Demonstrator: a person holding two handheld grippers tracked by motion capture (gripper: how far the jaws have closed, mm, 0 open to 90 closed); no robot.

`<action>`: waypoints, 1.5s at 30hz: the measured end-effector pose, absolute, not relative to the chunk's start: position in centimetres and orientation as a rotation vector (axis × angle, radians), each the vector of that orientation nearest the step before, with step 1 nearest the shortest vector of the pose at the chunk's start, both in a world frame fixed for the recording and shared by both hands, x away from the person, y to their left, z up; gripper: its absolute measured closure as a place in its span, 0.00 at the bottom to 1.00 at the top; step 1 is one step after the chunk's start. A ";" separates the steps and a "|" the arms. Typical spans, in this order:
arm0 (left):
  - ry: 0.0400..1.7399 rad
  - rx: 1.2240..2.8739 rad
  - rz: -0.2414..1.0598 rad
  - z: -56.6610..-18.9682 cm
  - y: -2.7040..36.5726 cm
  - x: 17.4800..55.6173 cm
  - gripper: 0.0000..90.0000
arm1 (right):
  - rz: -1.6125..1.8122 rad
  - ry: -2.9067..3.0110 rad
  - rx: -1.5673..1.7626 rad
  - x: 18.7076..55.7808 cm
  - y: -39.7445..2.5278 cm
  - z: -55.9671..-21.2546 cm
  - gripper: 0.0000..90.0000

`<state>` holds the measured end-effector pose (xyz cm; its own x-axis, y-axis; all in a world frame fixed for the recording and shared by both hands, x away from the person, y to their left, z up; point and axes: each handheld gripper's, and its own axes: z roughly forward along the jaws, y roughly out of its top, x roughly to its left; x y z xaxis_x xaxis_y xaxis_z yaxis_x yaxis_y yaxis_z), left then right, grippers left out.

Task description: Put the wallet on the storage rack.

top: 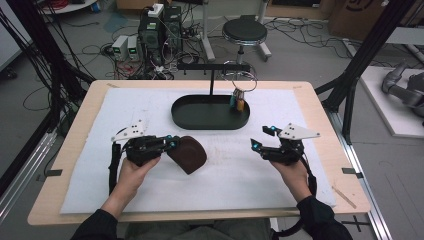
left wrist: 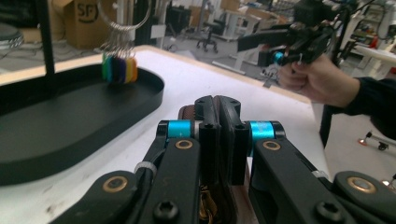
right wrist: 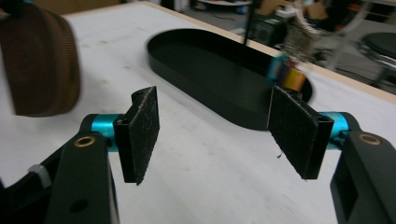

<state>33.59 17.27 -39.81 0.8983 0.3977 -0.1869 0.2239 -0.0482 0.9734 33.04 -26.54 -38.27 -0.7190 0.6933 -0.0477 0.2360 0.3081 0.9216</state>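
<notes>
A brown knitted cap (top: 188,154) lies on the white mat, left of centre. My left gripper (top: 172,143) is shut on the cap's near edge; in the left gripper view its jaws press together with brown fabric (left wrist: 188,112) showing just past them. My right gripper (top: 263,138) is held over the mat at the right, open, with nothing between its pads (right wrist: 141,133). The cap (right wrist: 39,63) shows blurred at the upper left of the right gripper view.
A black oval tray (top: 200,118) sits at the back centre with a T-shaped stand (top: 212,70) rising from it. A ring of coloured tags (top: 238,102) hangs at the tray's right end. A stool (top: 244,32) and cabling stand beyond the table.
</notes>
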 end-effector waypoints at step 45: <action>0.312 1.413 0.107 -37.3 13.7 33.2 0.94 | 1.799 2.462 0.495 32.9 -20.8 -38.4 0.76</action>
<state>33.20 13.66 -37.25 0.9546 0.2573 -0.1501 0.1110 0.1603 0.9808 32.94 -20.76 -38.44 -0.9474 0.2853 0.1449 0.2247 0.2708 0.9360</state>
